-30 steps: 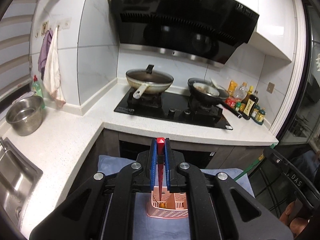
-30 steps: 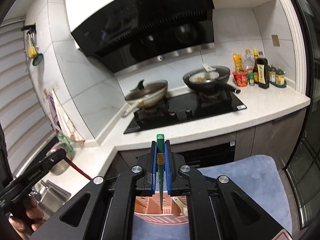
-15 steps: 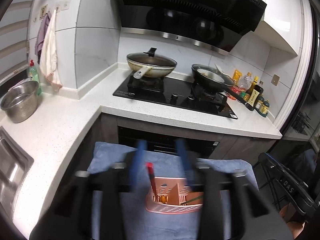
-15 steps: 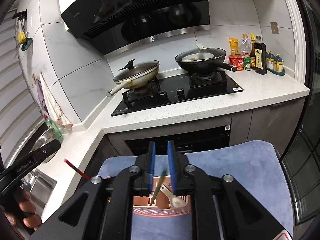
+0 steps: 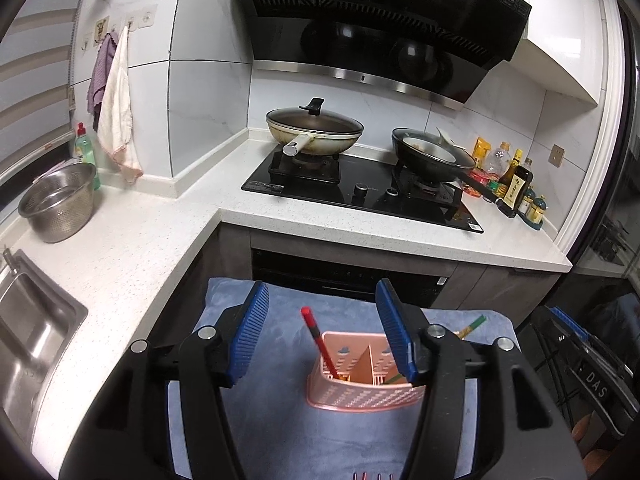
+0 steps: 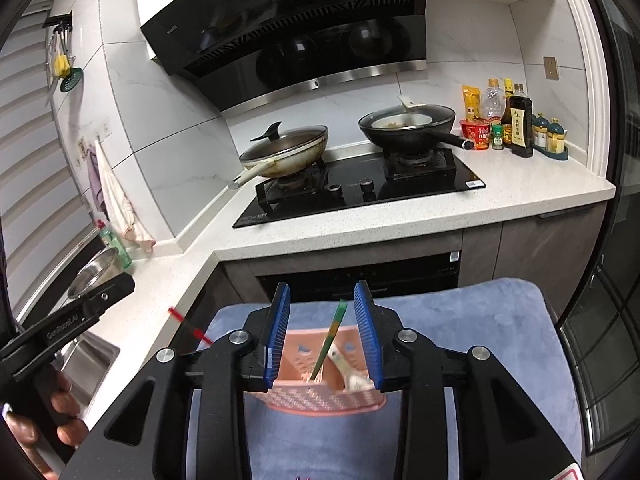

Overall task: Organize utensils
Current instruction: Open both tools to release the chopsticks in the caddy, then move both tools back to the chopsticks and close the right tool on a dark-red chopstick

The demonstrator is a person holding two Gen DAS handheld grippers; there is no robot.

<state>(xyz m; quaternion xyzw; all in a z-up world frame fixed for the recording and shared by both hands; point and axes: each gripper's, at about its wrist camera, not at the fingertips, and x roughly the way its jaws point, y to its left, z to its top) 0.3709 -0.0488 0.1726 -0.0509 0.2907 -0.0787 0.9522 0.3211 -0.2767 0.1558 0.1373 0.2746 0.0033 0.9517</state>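
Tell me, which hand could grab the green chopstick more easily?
Probably right: the right gripper, jaws just opened, straddles the green chopstick in the basket; the left gripper, also just opened, frames the red chopstick.

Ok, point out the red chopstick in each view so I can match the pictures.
Left wrist: the red chopstick stands lower centre, leaning left out of the pink utensil basket.
Right wrist: it shows lower left, blurred, its foot hidden behind the tongs' frame.
Shared landmark: the pink utensil basket, on the blue mat in both.
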